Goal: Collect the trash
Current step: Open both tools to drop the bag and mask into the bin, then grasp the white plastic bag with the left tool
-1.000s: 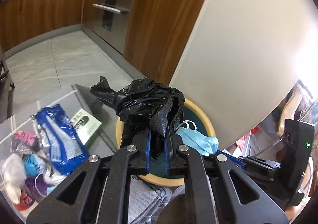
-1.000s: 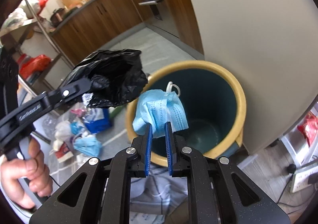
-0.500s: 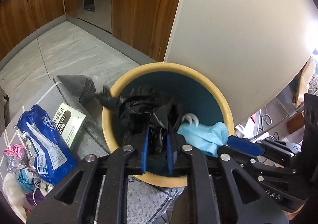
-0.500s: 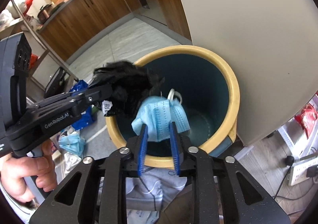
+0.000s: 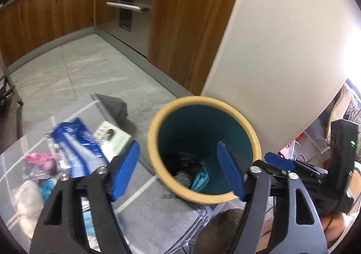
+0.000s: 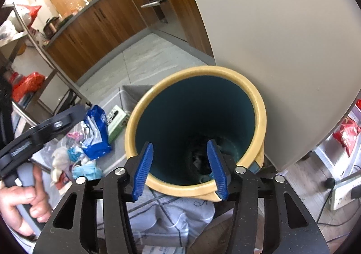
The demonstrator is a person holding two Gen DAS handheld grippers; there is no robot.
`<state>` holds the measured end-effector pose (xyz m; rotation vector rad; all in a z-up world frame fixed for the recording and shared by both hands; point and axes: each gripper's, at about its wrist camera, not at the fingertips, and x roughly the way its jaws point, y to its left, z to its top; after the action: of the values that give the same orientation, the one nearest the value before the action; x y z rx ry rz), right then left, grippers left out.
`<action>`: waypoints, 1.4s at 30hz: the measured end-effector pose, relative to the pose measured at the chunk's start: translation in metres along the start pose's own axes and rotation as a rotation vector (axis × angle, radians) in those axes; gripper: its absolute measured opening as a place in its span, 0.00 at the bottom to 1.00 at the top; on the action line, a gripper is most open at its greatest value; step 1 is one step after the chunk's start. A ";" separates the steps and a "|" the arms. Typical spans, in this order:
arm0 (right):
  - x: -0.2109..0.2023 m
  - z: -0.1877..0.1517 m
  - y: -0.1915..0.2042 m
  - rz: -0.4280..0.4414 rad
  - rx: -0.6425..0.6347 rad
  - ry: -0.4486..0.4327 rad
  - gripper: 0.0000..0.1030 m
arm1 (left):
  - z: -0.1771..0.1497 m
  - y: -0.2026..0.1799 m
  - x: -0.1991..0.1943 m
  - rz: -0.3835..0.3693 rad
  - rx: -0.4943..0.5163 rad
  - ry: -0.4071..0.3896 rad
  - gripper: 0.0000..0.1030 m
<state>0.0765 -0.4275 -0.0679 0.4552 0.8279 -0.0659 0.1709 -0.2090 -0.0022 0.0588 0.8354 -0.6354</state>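
Note:
A teal bin with a yellow rim (image 5: 252, 134) (image 6: 259, 105) stands on the floor by a white panel. At its bottom lie a black plastic bag (image 5: 182, 161) (image 6: 198, 159) and a blue face mask (image 5: 200, 180). My left gripper (image 5: 178, 168) is open and empty above the bin's near left rim. My right gripper (image 6: 180, 166) is open and empty over the bin's mouth. A pile of trash lies left of the bin: a blue packet (image 5: 76, 141) (image 6: 97, 132), a green-white box (image 5: 112, 140) (image 6: 116, 118), masks and wrappers (image 6: 74, 163).
A grey rug (image 5: 153, 215) with white lines lies under the trash and bin. Wooden cabinets (image 5: 56, 10) and an oven line the far side of the tiled floor. A metal rack (image 6: 27, 55) stands at left; a power strip (image 6: 343, 195) lies at right.
Both grippers opened and let go: the black bag and the blue mask dropped to the bin's bottom. Both grippers have since lifted back from the bin.

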 end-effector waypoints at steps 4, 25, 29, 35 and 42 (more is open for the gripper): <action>-0.002 -0.002 0.012 0.020 -0.030 -0.003 0.59 | -0.019 0.024 -0.040 0.055 -0.021 -0.044 0.81; -0.005 -0.015 0.073 0.122 -0.190 0.040 0.65 | -0.120 0.177 -0.151 0.334 -0.296 -0.044 0.82; -0.003 -0.018 0.086 0.142 -0.211 0.050 0.65 | -0.131 0.194 -0.137 0.340 -0.317 0.012 0.82; 0.002 -0.024 0.105 0.152 -0.248 0.071 0.65 | -0.129 0.201 -0.104 0.358 -0.245 0.073 0.82; 0.009 -0.031 0.109 0.129 -0.264 0.095 0.65 | -0.108 0.203 -0.067 0.345 -0.162 0.090 0.81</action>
<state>0.0863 -0.3157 -0.0523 0.2635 0.8848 0.1843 0.1757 0.0208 -0.0680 0.0827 0.9347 -0.2406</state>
